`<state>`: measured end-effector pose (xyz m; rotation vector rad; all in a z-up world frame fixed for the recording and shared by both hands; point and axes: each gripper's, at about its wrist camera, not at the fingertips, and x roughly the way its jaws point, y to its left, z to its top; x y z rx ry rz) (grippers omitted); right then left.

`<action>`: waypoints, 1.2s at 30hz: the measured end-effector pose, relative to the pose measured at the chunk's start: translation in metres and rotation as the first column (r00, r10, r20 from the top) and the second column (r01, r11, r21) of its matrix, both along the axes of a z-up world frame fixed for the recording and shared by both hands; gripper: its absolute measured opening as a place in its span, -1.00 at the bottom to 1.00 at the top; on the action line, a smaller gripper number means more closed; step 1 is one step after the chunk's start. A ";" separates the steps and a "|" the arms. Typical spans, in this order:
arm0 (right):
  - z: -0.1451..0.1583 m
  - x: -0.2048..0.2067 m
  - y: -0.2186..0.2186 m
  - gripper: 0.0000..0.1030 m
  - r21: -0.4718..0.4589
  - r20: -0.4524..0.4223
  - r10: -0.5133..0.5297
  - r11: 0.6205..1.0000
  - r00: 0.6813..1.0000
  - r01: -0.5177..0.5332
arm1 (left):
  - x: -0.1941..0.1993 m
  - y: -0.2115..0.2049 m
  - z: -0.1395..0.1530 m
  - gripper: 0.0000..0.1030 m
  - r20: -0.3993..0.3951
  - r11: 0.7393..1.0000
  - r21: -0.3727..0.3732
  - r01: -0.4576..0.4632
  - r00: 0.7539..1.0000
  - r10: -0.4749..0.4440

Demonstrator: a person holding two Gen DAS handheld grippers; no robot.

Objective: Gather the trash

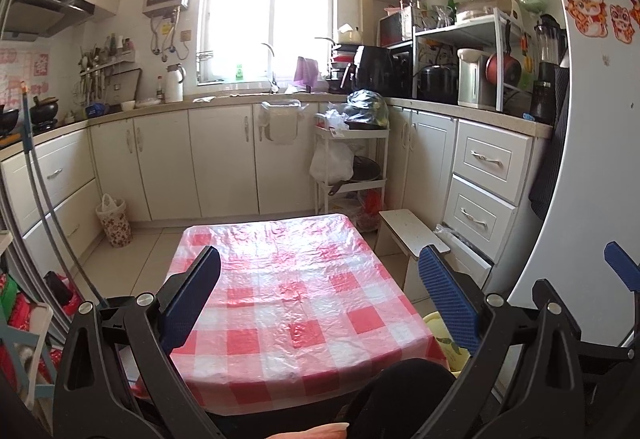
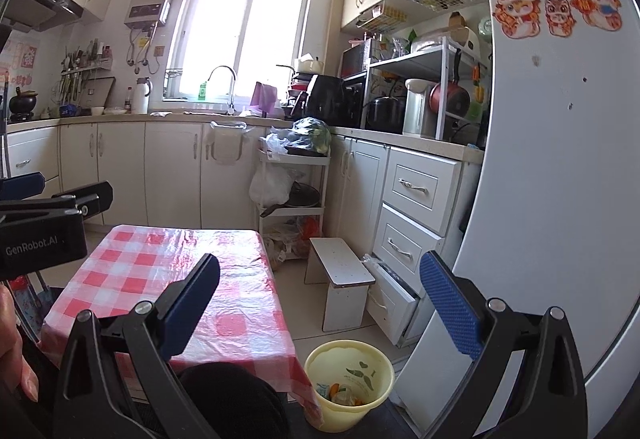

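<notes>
No trash is seen on the red-and-white checked plastic-covered tabletop [image 1: 280, 279]. Some already lies in the pale yellow plastic bin [image 2: 349, 383] on the floor beside it. The left gripper [image 1: 320, 299] and right gripper [image 2: 320, 307] are held spread and empty; the bin could be tipped if clipped during a low reach.

right gripper [image 2: 320, 299]: fingers spread, empty | yellow bin [image 2: 349, 385]: floor, beside checkered table [image 2: 180, 279], trash inside
</notes>
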<state>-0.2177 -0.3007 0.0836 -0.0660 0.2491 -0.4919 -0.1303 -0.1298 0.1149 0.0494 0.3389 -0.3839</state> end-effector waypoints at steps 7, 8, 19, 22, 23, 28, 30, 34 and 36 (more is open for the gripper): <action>0.005 0.003 0.023 0.86 -0.029 -0.003 0.038 0.999 0.999 -0.038 | -0.003 0.030 0.002 0.86 0.007 0.999 -0.033 -0.042 0.999 0.042; 0.006 0.004 0.024 0.86 -0.031 -0.002 0.043 0.999 0.999 -0.043 | -0.003 0.035 0.002 0.86 0.007 0.998 -0.035 -0.050 0.999 0.050; 0.009 0.017 0.041 0.86 -0.019 0.005 0.078 0.997 0.997 -0.078 | 0.000 0.059 0.003 0.86 0.022 0.994 -0.031 -0.108 0.994 0.108; 0.007 0.022 0.050 0.86 -0.028 -0.005 0.095 0.995 0.995 -0.095 | 0.003 0.066 -0.001 0.86 0.008 0.991 -0.042 -0.126 0.992 0.127; 0.007 0.024 0.053 0.86 -0.026 -0.010 0.103 0.994 0.995 -0.104 | 0.005 0.068 -0.002 0.86 0.002 0.990 -0.043 -0.134 0.991 0.134; 0.007 0.027 0.063 0.86 -0.037 -0.015 0.132 0.990 0.991 -0.133 | 0.008 0.078 -0.002 0.86 -0.004 0.986 -0.052 -0.158 0.987 0.158; 0.008 0.026 0.066 0.86 -0.040 -0.013 0.141 0.989 0.990 -0.142 | 0.006 0.079 -0.002 0.86 -0.001 0.986 -0.051 -0.162 0.987 0.162; 0.012 0.026 0.066 0.86 -0.033 -0.009 0.153 0.988 0.988 -0.153 | 0.001 0.080 0.001 0.86 0.011 0.985 -0.046 -0.168 0.986 0.169; 0.012 0.030 0.065 0.86 -0.028 -0.010 0.159 0.987 0.987 -0.159 | 0.000 0.080 0.002 0.86 0.021 0.984 -0.043 -0.175 0.984 0.176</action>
